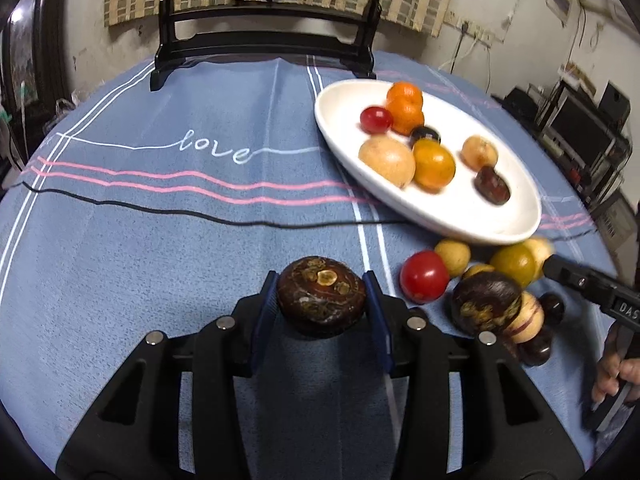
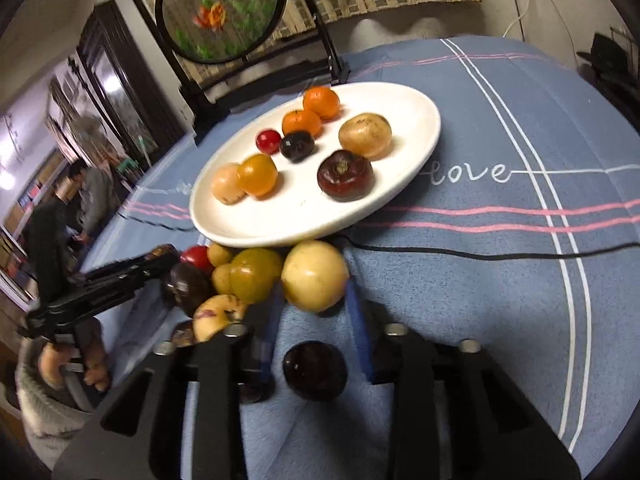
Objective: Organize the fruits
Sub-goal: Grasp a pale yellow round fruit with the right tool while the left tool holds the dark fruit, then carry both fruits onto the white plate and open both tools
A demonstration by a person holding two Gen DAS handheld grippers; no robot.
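Observation:
My left gripper (image 1: 321, 296) is shut on a dark brown water chestnut (image 1: 321, 295), held just above the blue cloth. A white oval plate (image 1: 504, 224) at the right holds several fruits: oranges, a red tomato, pale and dark ones. A pile of loose fruit (image 1: 480, 280) lies in front of the plate. In the right wrist view my right gripper (image 2: 312, 304) is open, its blue pads either side of a pale yellow round fruit (image 2: 314, 274). A small dark fruit (image 2: 315, 370) lies on the cloth between the fingers, nearer the camera. The plate (image 2: 280, 228) sits just beyond.
A blue striped tablecloth (image 1: 160, 240) with the word "love" covers the table. A black cable (image 1: 160, 210) runs across it. A round decorative screen on a black stand (image 1: 264, 52) stands at the back edge. The other gripper (image 2: 104, 284) shows at the left.

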